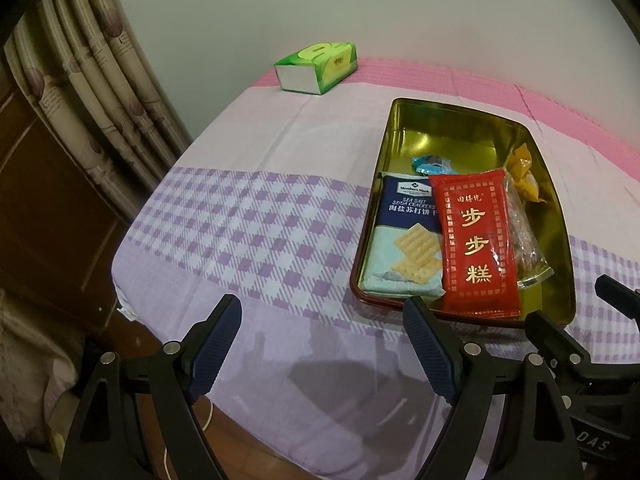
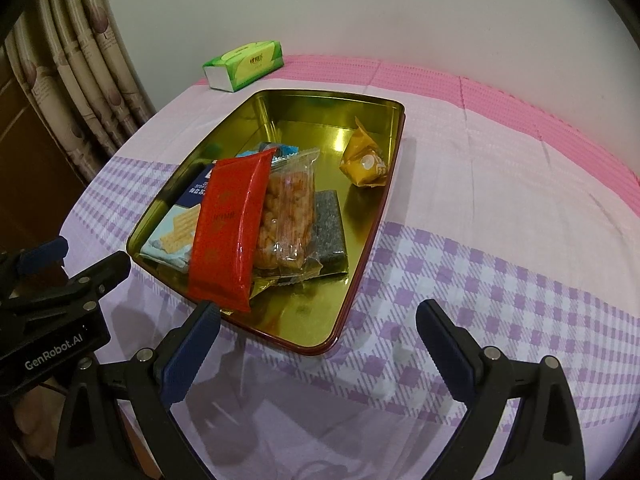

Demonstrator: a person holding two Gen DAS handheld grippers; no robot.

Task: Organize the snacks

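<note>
A gold metal tin [image 1: 448, 120] [image 2: 320, 320] lies on the cloth-covered table. Inside it are a blue soda cracker pack [image 1: 404, 236] [image 2: 176, 232], a red cake pack [image 1: 474, 240] [image 2: 230, 236] leaning over it, a clear bag of orange snacks [image 2: 286, 216] [image 1: 524, 236], a grey sesame bar [image 2: 330, 228], a yellow wrapped sweet [image 2: 364, 162] [image 1: 524, 172] and a small blue wrapper [image 1: 432, 164] [image 2: 280, 150]. My left gripper [image 1: 320, 340] is open just short of the tin's near-left corner. My right gripper [image 2: 320, 344] is open before the tin's near edge. Both hold nothing.
A green tissue box [image 1: 316, 66] [image 2: 244, 65] sits at the table's far edge by the white wall. Patterned curtains [image 1: 92, 92] and a brown wooden cabinet [image 1: 40, 220] stand to the left. The table edge drops off at the near left.
</note>
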